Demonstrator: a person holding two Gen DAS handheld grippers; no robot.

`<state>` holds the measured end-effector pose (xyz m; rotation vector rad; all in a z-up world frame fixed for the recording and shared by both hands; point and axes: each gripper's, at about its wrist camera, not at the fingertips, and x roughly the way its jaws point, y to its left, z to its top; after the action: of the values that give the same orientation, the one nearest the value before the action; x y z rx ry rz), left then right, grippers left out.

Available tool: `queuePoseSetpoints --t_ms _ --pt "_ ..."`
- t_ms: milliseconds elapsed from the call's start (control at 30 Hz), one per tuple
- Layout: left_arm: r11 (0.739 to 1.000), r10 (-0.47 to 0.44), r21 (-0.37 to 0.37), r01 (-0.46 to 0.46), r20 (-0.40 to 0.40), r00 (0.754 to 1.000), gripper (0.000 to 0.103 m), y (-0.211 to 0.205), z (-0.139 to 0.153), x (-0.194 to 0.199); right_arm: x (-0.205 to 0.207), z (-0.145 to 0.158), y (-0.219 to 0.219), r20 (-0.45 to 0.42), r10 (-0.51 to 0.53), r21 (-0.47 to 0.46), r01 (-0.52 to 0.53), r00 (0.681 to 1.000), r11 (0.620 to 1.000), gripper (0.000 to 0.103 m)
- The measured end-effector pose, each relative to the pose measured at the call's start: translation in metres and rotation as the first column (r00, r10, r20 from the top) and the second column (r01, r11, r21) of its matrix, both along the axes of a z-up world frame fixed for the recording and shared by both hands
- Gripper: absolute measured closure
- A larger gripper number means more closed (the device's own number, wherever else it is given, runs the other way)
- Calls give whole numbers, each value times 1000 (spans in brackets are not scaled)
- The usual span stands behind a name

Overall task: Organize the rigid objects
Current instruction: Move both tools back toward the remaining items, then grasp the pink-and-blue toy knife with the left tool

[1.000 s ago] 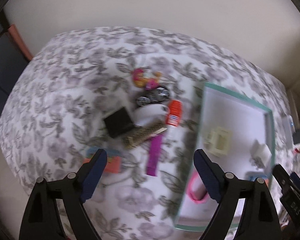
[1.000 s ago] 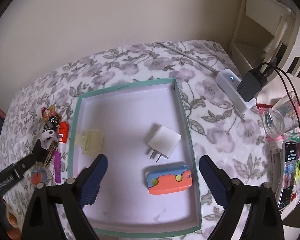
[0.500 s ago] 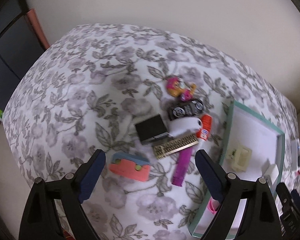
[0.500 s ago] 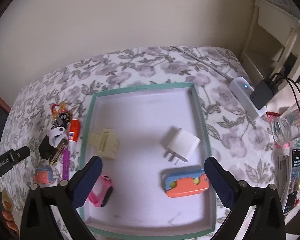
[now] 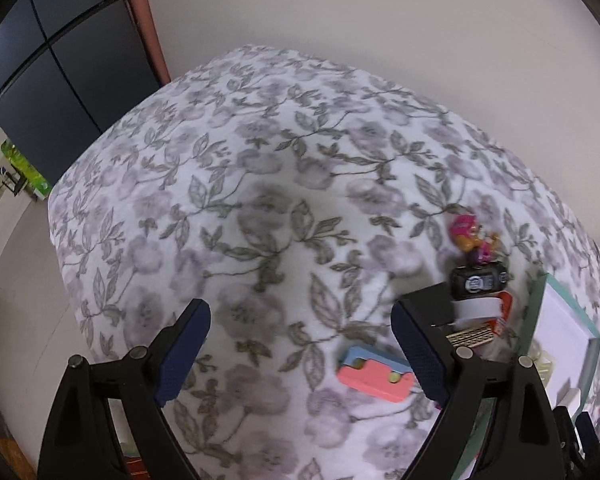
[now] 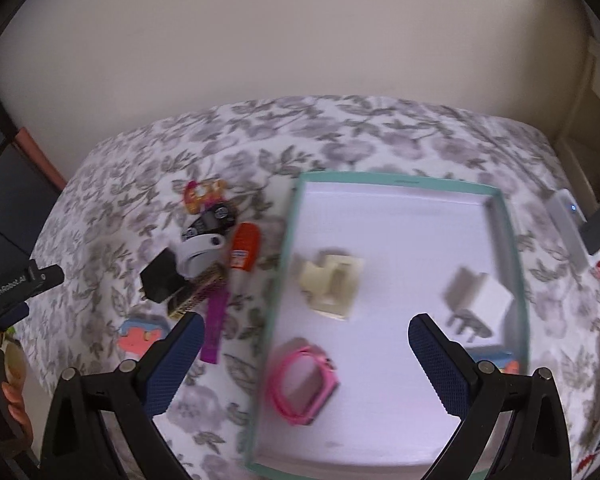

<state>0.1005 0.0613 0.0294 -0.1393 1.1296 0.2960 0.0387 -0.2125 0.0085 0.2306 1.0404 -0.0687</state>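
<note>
A white tray with a teal rim (image 6: 508,240) holds a cream block (image 6: 332,284), a white plug (image 6: 484,304), a pink watch (image 6: 304,384) and an orange-blue toy (image 6: 496,360). My right gripper (image 6: 306,332) hangs open above the tray's left rim, with the watch lying free below it. Left of the tray lies a pile: glue stick (image 6: 244,252), black toy car (image 6: 212,220), black cube (image 6: 160,280), purple stick (image 6: 216,328). My left gripper (image 5: 300,340) is open over bare cloth, and a pink-blue toy (image 5: 374,376) lies by its right finger.
The floral tablecloth (image 5: 260,160) drops off at the left, beside a dark cabinet (image 5: 60,80). A white power strip with a black adapter (image 6: 568,220) lies right of the tray, and cream shelving stands behind it. A small pink-orange figure (image 5: 472,236) lies at the far end of the pile.
The left gripper has swung left, so the pile and tray now sit at its right edge. The right gripper's jaws have widened and it has shifted left; the pink watch now shows in the tray.
</note>
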Motion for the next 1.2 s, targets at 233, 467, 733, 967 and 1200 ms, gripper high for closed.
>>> queuePoseSetpoints --t_ms 233,467,733,967,1200 --pt "1000 -12 -19 11 -80 997 11 1 -26 6 16 -17 32 -27 66 27 -65 997 998 0" --pt "992 -123 -44 117 -178 976 11 -29 -57 12 24 -36 43 -71 86 3 -86 994 996 0" --pt "973 -227 -33 227 -271 935 11 -58 -85 12 23 -40 30 -85 49 8 -49 995 999 0" --pt "956 -291 -57 286 -277 916 11 -77 -90 11 23 -43 22 -95 26 18 -25 995 1000 0" --pt "947 -320 -65 315 -309 896 11 -88 -102 7 24 -44 20 -95 10 24 -8 995 1000 0"
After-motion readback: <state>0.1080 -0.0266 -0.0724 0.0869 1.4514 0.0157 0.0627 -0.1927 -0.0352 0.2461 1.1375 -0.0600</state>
